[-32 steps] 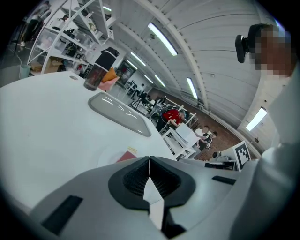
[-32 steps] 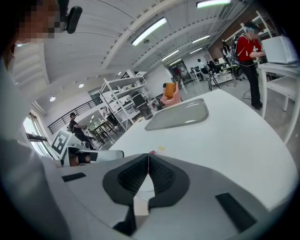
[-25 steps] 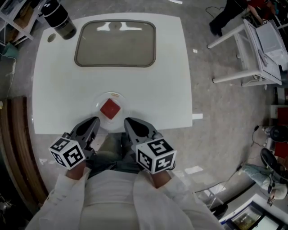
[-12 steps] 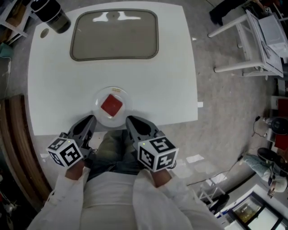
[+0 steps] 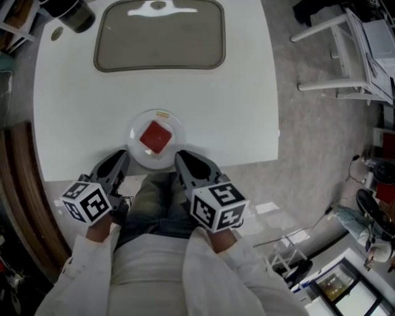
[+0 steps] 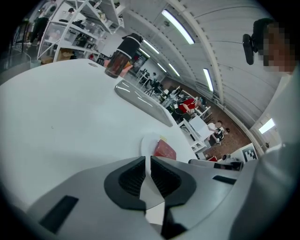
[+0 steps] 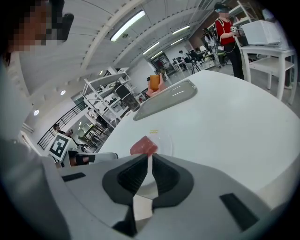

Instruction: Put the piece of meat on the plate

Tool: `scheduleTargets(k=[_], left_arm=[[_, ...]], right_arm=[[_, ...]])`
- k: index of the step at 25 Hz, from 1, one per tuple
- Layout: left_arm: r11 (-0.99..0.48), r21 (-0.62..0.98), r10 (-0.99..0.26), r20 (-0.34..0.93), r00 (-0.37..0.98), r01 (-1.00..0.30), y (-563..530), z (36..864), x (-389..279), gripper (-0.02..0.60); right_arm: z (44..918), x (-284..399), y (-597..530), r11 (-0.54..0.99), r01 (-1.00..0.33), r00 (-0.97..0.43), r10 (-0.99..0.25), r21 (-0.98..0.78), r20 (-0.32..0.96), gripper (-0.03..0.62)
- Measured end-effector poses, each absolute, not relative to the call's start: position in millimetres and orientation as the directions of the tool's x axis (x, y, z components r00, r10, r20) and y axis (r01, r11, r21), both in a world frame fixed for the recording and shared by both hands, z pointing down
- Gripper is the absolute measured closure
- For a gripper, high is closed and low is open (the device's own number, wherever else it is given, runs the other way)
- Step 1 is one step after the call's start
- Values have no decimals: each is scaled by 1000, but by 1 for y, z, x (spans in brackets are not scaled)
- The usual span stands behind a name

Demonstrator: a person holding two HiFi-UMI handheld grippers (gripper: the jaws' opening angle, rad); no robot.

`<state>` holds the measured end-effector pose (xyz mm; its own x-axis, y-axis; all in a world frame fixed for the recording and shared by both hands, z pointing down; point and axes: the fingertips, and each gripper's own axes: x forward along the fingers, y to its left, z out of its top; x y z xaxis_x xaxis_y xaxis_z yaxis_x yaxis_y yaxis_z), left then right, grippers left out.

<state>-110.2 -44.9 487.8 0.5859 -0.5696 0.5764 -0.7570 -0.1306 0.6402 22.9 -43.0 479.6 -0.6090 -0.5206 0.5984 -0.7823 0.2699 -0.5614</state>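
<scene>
Meat [image 5: 155, 137] lies on the plate [image 5: 174, 150]; left gripper [image 5: 118, 157] at 7 o'clock, right gripper [image 5: 182, 159] at 5, jaws pressed together, empty, job seemingly done.

Meat [image 6: 164, 150] on white plate [image 6: 147, 142]

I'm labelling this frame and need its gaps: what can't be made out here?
Dark container: head view, top cut off by the frame edge.
Yellow speck on the plate: too small to identify.
Plate's near rim: left gripper view, behind the left claw.
</scene>
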Motion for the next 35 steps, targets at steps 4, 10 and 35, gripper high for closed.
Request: scheduleTargets(k=[4,10,35], left_arm=[[-115,640,-557,592,582,-760,-45,492,-113,518],[-125,642,-527,603,598,-757,-48,498,-110,502],[-87,616,-497,654,570,-783,-49,506,-103,488]], right_arm=[[481,24,-44,255,-793,-592,-533,-553,604,576],[487,33,-49,209,-822,-548,-547,-530,633,511],[512,31,-47,136,-814,-554,-475,-565,683,476]])
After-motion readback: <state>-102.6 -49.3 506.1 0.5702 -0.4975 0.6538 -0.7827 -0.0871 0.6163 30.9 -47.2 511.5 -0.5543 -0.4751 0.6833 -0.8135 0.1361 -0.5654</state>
